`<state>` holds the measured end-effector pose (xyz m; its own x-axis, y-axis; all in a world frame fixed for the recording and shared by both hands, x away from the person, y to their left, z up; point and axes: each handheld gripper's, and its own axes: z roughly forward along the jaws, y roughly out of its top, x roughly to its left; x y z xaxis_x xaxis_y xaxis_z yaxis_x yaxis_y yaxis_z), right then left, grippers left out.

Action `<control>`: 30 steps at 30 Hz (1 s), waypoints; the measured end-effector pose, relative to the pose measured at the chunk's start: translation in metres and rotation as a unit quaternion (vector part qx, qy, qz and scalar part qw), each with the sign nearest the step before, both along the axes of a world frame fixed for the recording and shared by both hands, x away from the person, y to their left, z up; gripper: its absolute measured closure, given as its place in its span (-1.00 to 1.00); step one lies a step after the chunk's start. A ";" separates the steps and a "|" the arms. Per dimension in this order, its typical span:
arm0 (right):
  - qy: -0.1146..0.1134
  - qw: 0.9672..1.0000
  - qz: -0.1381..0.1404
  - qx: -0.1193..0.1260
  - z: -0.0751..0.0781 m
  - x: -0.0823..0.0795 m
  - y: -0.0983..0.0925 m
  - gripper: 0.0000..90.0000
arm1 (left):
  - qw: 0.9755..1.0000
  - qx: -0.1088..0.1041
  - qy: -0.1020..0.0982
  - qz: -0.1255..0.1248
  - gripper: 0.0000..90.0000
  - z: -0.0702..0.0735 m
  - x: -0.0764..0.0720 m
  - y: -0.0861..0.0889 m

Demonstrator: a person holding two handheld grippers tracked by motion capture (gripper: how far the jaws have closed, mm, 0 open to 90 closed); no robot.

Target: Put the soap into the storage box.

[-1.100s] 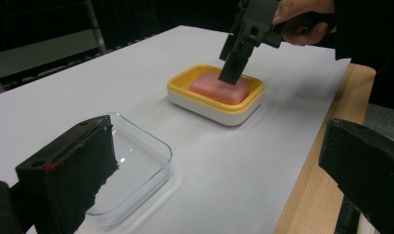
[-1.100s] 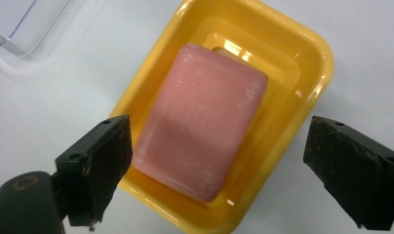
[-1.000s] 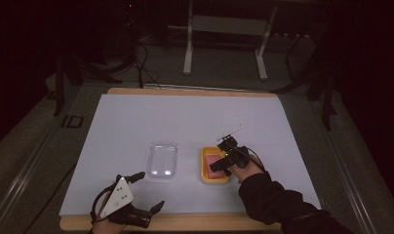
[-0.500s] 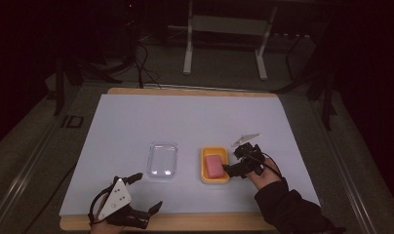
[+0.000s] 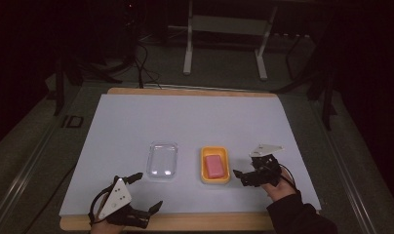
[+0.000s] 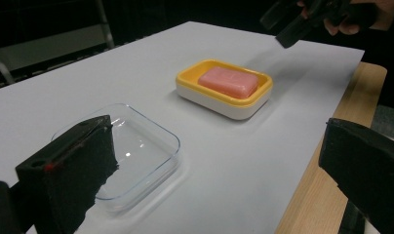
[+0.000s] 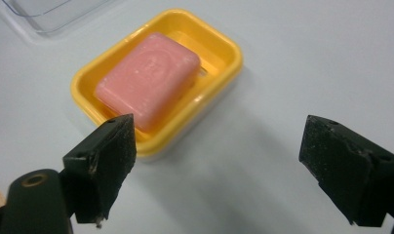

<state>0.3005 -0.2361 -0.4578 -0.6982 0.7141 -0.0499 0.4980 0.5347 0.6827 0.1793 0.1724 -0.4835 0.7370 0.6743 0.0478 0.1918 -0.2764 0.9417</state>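
Note:
A pink soap bar (image 5: 214,166) lies in a yellow dish (image 5: 215,181) near the front of the white sheet. A clear plastic tray (image 5: 162,159) sits empty just left of it. My right gripper (image 5: 240,177) hovers right of the dish, pointing at it, and its jaws have just been closing a little with nothing between them. In the right gripper view the soap (image 7: 148,78) and dish (image 7: 219,63) lie ahead of its open jaws. My left gripper (image 5: 147,191) rests open at the front left, facing the clear tray (image 6: 136,146) and the dish (image 6: 224,105).
The white sheet (image 5: 195,122) covers a wooden table whose front edge (image 5: 209,222) shows. A metal stand (image 5: 224,29) and cables (image 5: 141,63) are on the floor beyond the far edge.
My right gripper has moved from over the yellow dish to its right side, leaving the soap in the dish. The left gripper has stayed still.

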 end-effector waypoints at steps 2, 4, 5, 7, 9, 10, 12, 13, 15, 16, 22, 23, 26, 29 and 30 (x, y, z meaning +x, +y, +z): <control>-0.006 1.000 -0.004 0.008 0.000 -0.003 -0.007 -0.70 | 1.000 0.001 -0.001 0.000 -0.99 0.000 0.000 0.000; -0.010 1.000 -0.006 0.014 0.000 -0.005 -0.013 -0.70 | 1.000 0.000 -0.001 0.001 -0.99 0.000 0.000 0.000; -0.011 1.000 -0.001 0.020 0.000 -0.006 -0.017 -0.70 | 1.000 0.000 -0.001 0.001 -0.99 0.000 0.000 0.000; -0.014 1.000 0.005 0.023 -0.001 -0.007 -0.023 -0.70 | 1.000 0.000 -0.002 0.002 -0.99 0.000 0.000 0.001; -0.014 1.000 0.010 0.025 -0.003 -0.010 -0.028 -0.70 | 1.000 0.000 -0.001 0.002 -0.99 0.000 0.000 0.000; -0.014 1.000 0.011 0.021 -0.004 -0.010 -0.031 -0.69 | 1.000 0.001 -0.002 0.002 -0.99 0.000 0.000 0.000; -0.011 1.000 0.016 0.024 -0.006 -0.012 -0.034 -0.70 | 1.000 0.003 -0.003 0.001 -0.99 0.000 0.000 0.000; -0.009 1.000 0.017 0.024 -0.008 -0.014 -0.037 -0.70 | 1.000 0.002 -0.002 0.001 -0.99 0.000 0.000 0.000; -0.007 1.000 0.019 0.021 -0.010 -0.016 -0.040 -0.70 | 1.000 0.003 -0.001 0.001 -0.99 0.000 0.000 0.000; -0.010 1.000 0.017 0.020 -0.012 -0.018 -0.041 -0.70 | 1.000 0.002 -0.001 0.000 -0.99 0.000 0.000 0.000; -0.024 0.999 -0.001 0.030 -0.015 -0.022 -0.054 -0.70 | 1.000 0.001 -0.001 -0.001 -0.99 0.000 0.000 0.000; -0.024 0.999 -0.002 0.033 -0.015 -0.023 -0.056 -0.70 | 1.000 0.001 -0.001 -0.002 -0.99 0.000 0.000 0.000; -0.031 0.999 0.002 0.038 -0.017 -0.026 -0.060 -0.70 | 1.000 0.000 0.000 -0.002 -0.99 0.000 0.000 0.000; -0.028 0.999 0.002 0.046 -0.019 -0.027 -0.065 -0.70 | 1.000 -0.002 0.000 -0.002 -0.99 0.000 0.001 0.000; -0.028 0.998 0.003 0.052 -0.020 -0.027 -0.067 -0.70 | 1.000 -0.002 0.000 -0.003 -0.99 0.000 0.001 0.000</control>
<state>0.2730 -0.3035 -0.4780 -0.7007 0.7133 -0.0151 0.4547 0.4628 0.7610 0.1800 0.1724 -0.4831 0.7403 0.6706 0.0461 0.1895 -0.2741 0.9428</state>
